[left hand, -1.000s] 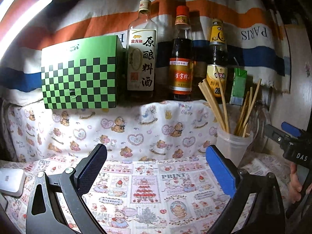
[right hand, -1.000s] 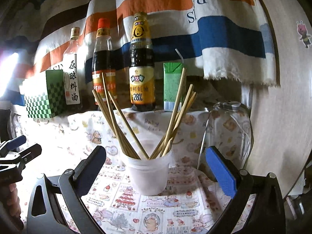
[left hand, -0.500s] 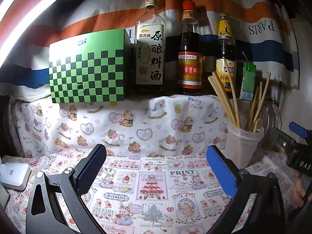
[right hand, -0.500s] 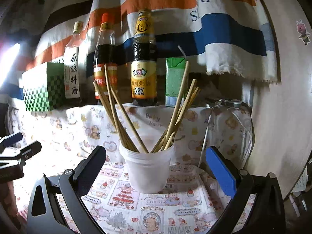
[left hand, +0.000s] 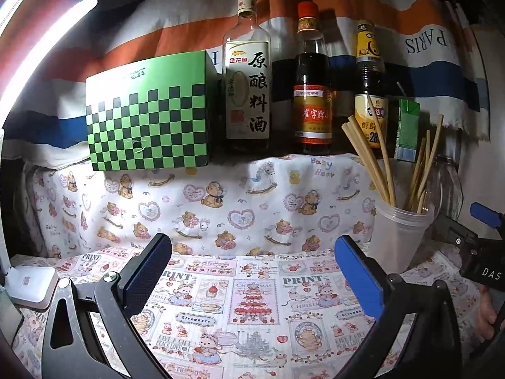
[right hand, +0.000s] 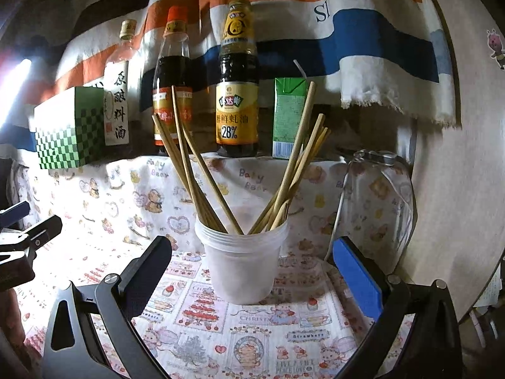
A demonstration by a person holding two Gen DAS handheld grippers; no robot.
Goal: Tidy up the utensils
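A translucent white plastic cup (right hand: 242, 262) stands on the patterned tablecloth and holds several wooden chopsticks (right hand: 192, 170) fanned left and right. In the right wrist view my right gripper (right hand: 249, 268) is open and empty, with the cup just ahead between its fingers. In the left wrist view the cup (left hand: 398, 237) and chopsticks (left hand: 375, 161) sit at the right. My left gripper (left hand: 252, 262) is open and empty over bare cloth, left of the cup. The right gripper (left hand: 483, 243) shows at that view's right edge.
On a raised ledge behind stand a green checkered box (left hand: 148, 113), three sauce bottles (left hand: 247, 72) and a small green carton (right hand: 289, 117). A clear glass jar (right hand: 375, 205) sits right of the cup, beside a wooden wall (right hand: 457, 158). A white lamp base (left hand: 28, 284) is at far left.
Both grippers have drawn back and lowered slightly, so the ledge and bottles sit lower in view. The cup and chopsticks have not moved. Both grippers stay open.
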